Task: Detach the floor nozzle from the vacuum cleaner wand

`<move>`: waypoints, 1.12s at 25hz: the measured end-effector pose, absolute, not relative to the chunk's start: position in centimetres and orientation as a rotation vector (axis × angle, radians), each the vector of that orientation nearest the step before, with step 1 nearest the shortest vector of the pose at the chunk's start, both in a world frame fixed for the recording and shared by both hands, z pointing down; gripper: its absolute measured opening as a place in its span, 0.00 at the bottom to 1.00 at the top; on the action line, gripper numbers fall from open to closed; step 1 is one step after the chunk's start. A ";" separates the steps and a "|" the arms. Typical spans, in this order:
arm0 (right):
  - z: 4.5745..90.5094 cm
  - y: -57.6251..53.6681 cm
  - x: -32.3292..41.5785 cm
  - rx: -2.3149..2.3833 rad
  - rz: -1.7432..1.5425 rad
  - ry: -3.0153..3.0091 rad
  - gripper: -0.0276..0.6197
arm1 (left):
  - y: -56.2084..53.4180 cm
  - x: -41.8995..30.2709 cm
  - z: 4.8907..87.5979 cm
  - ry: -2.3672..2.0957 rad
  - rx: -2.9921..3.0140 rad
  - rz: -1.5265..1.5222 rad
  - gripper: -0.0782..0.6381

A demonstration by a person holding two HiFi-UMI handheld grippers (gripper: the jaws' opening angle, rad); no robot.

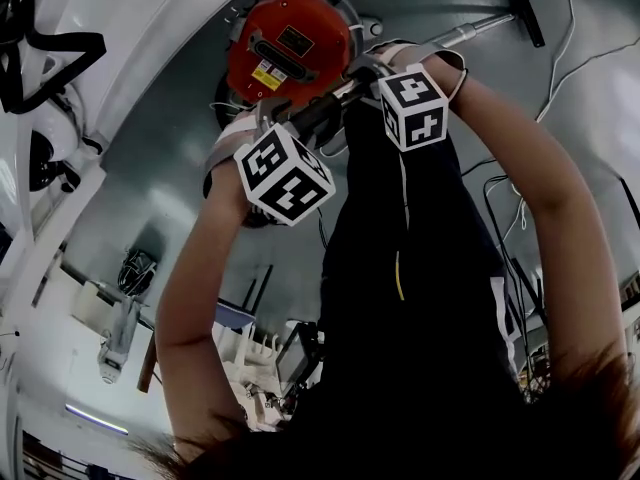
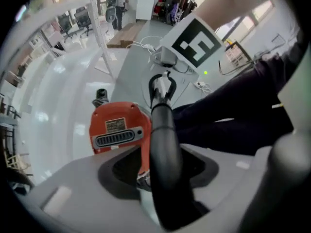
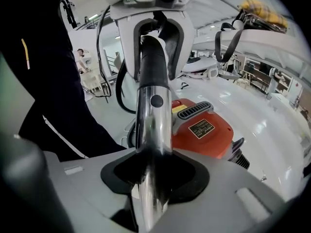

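Observation:
The vacuum's chrome wand (image 3: 153, 125) runs up between my right gripper's (image 3: 151, 181) jaws, which are shut on it. Further along, the wand turns into a black handle tube (image 2: 163, 140). That tube lies between the jaws of my left gripper (image 2: 163, 183), which stand open around it with a gap at the left side. Both grippers sit close together on the tube, facing each other. Below them on the floor is the orange vacuum body (image 1: 290, 48). In the head view the wand (image 1: 470, 33) reaches away to the black floor nozzle (image 1: 524, 10), which is attached at its far end.
White and black cables (image 1: 575, 58) trail over the grey floor near the nozzle. A white curved structure (image 1: 130, 38) runs along one side. The person's dark trousers (image 1: 420, 298) fill the middle of the head view. Office furniture stands farther off.

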State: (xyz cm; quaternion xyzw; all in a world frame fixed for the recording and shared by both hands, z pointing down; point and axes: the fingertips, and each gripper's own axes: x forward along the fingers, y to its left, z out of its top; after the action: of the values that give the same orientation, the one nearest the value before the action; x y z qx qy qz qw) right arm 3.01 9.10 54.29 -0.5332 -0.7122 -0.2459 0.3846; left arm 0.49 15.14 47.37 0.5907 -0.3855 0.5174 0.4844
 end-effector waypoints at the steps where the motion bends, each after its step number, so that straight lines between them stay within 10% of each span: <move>1: 54.2 9.4 3.1 -1.360 -0.626 -1.816 0.26 | 14.7 1.3 47.7 -0.879 1.440 1.247 0.41; 23: 53.7 7.3 0.2 -1.286 -0.733 -1.904 0.25 | 12.4 0.3 47.5 -0.899 1.243 1.181 0.24; 28: 57.2 4.3 1.8 -1.124 -0.899 -1.797 0.24 | 15.9 0.4 45.5 -0.730 1.080 0.716 0.23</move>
State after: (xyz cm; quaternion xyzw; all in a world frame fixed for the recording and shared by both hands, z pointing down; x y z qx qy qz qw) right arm 1.84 4.29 57.21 -0.4460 -0.7128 -0.3567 0.4071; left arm 0.41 15.87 45.46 0.4914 -0.3322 0.3258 0.7362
